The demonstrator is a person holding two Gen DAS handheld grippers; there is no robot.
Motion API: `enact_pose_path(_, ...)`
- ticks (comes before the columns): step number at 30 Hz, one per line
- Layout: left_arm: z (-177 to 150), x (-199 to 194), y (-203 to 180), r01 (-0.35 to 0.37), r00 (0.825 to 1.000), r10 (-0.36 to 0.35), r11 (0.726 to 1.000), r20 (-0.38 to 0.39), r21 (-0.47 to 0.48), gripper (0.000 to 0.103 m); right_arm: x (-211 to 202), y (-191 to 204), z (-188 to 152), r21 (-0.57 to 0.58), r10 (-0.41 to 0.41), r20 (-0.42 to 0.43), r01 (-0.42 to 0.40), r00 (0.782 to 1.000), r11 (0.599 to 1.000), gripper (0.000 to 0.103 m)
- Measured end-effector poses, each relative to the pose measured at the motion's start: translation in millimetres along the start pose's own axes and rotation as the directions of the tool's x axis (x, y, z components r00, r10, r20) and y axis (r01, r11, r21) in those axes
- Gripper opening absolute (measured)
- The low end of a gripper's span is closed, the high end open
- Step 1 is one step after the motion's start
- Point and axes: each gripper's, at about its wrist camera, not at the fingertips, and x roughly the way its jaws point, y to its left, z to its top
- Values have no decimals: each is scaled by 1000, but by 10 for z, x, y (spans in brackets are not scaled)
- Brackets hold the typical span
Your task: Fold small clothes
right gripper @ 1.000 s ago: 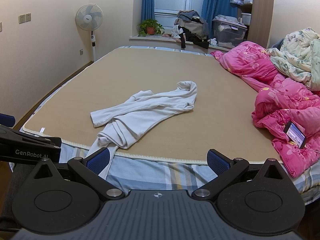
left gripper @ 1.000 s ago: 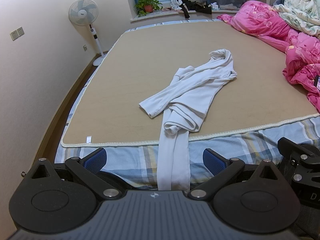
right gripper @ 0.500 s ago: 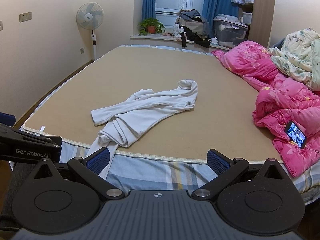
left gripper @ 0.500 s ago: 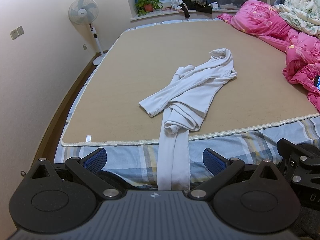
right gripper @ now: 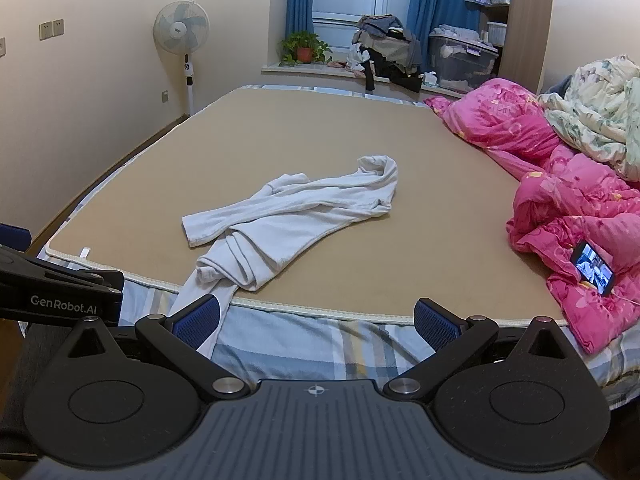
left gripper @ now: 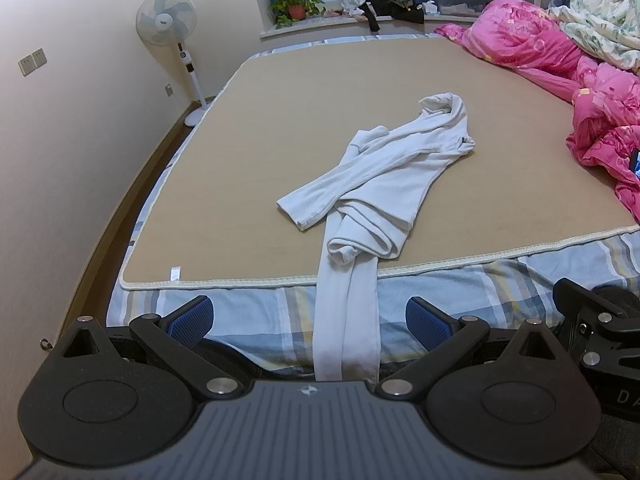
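Observation:
A crumpled white long-sleeved garment [left gripper: 384, 184] [right gripper: 296, 220] lies on the tan mat [left gripper: 300, 128] covering the bed. One end hangs over the bed's near edge, down across the striped sheet [left gripper: 256, 316]. My left gripper [left gripper: 308, 322] is open in front of that edge, with the hanging end showing between its blue pads, apart from both. My right gripper [right gripper: 316, 322] is open too, further right, holding nothing; the hanging cloth passes just behind its left fingertip [right gripper: 196, 320]. Each gripper's body shows at the edge of the other's view.
A pink duvet [right gripper: 568, 200] and a floral quilt [right gripper: 600, 112] are heaped along the bed's right side, with a lit phone [right gripper: 592, 272] on the pink one. A standing fan [left gripper: 168, 28] is by the left wall. A potted plant, clothes and bins crowd the window sill [right gripper: 360, 72].
Both views have shifted only slightly; the garment lies as before and both grippers stay open.

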Motion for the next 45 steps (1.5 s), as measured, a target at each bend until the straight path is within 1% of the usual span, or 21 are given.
enact_pose_path(4,16,47,-4,3,1000,-3,1000,-11,-2,102,37,-9,-44,4,4,-14,-4,1000,1000,102)
enact_pose_path(12,52,185,-18,24,999,-24,1000,-46,3,102,141,-89,22,29,20,-63,-19,998,999,102)
enact_pose_path(16,159,383,51,46,996,-46,999,-72,-6,102,302,-214,74,66,30,-98,-23,995,998,102)
enact_pose_path(18,245,512,132,24,997,-25,1000,-76,-13,102,431,-325,135,92,19,-101,-10,995,996,102)
enact_pose_path(21,493,796,329,-54,996,50,997,-72,-48,102,679,-578,263,142,-14,-81,26,997,990,102)
enact_pose_path(23,711,1050,508,-98,992,89,990,-92,-99,102,897,-763,378,182,-25,-65,36,998,983,102)
enact_pose_path(26,1014,1421,763,-136,984,113,976,-136,-172,102,1306,-990,559,251,-15,-39,24,999,968,102)
enact_pose_path(28,1166,1630,851,-156,978,124,968,-168,-196,102,1698,-1094,713,300,19,-55,-2,998,954,102)
enact_pose_path(30,1269,1801,886,-171,971,130,964,-199,-202,102,2146,-1135,851,362,84,-74,-52,994,931,102)
enact_pose_path(32,1309,1944,894,-179,967,134,963,-218,-200,102,2569,-1071,960,436,164,-79,-114,983,893,102)
enact_pose_path(34,1291,2090,897,-194,959,146,963,-243,-185,102,3054,-910,1060,502,256,-93,-177,962,846,102)
enact_pose_path(36,1240,2229,879,-211,948,161,964,-276,-161,102,3487,-709,1125,546,318,-116,-207,941,812,102)
enact_pose_path(37,1205,2291,859,-221,940,169,964,-298,-150,102,3714,-583,1155,562,328,-136,-200,935,803,102)
enact_pose_path(38,1171,2353,853,-226,932,171,964,-320,-142,102,3905,-451,1168,565,330,-157,-189,931,803,102)
enact_pose_path(40,1116,2433,850,-231,919,171,964,-354,-135,102,4257,-255,1188,550,299,-219,-135,929,824,101)
enact_pose_path(41,1100,2466,851,-234,914,172,963,-368,-131,102,4430,-173,1184,534,266,-254,-94,930,840,91)
enact_pose_path(42,1095,2488,850,-238,910,176,963,-375,-125,102,4556,-127,1170,510,235,-292,-57,927,858,74)
enact_pose_path(43,1096,2489,833,-242,909,183,963,-375,-117,102,4630,-104,1147,491,217,-320,-35,922,870,40)
enact_pose_path(44,1105,2494,819,-245,909,190,963,-371,-108,102,4634,-125,1130,472,205,-320,-33,925,881,38)
enact_pose_path(45,1121,2502,800,-249,910,198,964,-364,-98,102,4552,-181,1125,469,218,-287,-62,933,881,16)
